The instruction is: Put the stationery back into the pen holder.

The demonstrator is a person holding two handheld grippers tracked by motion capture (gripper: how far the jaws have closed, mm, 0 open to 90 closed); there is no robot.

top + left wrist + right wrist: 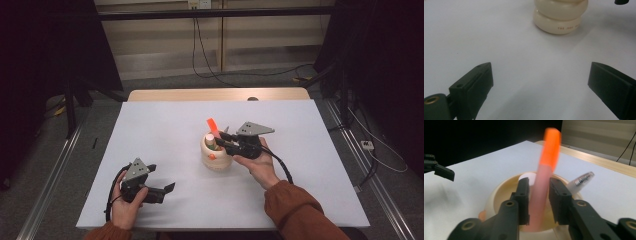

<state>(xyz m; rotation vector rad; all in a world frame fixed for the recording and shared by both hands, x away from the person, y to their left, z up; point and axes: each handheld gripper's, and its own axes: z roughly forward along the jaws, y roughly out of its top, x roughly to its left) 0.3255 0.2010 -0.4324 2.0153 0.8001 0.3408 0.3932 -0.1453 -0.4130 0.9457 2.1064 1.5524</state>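
The right gripper (223, 140) is seen at the cream holder (216, 156), which stands near the middle of the white table (165, 125). In the right gripper view the jaws are closed on the shaft of a pink marker (541, 195) with an orange cap (551, 148) — the marker stands nearly upright, its lower end inside the holder's mouth (504, 187), cap uppermost. A second pen with a clear cap (582, 180) leans against the holder's far rim, and a white round top (529, 178) is visible just behind the left jaw.

The left gripper (162, 189) is held low over the table's near left part, well apart from the holder. Its jaws are spread wide with nothing between them — bare table is seen in the gap in the left gripper view, and the holder's ribbed base (559, 21) lies ahead, bearing small red lettering, too small to read.
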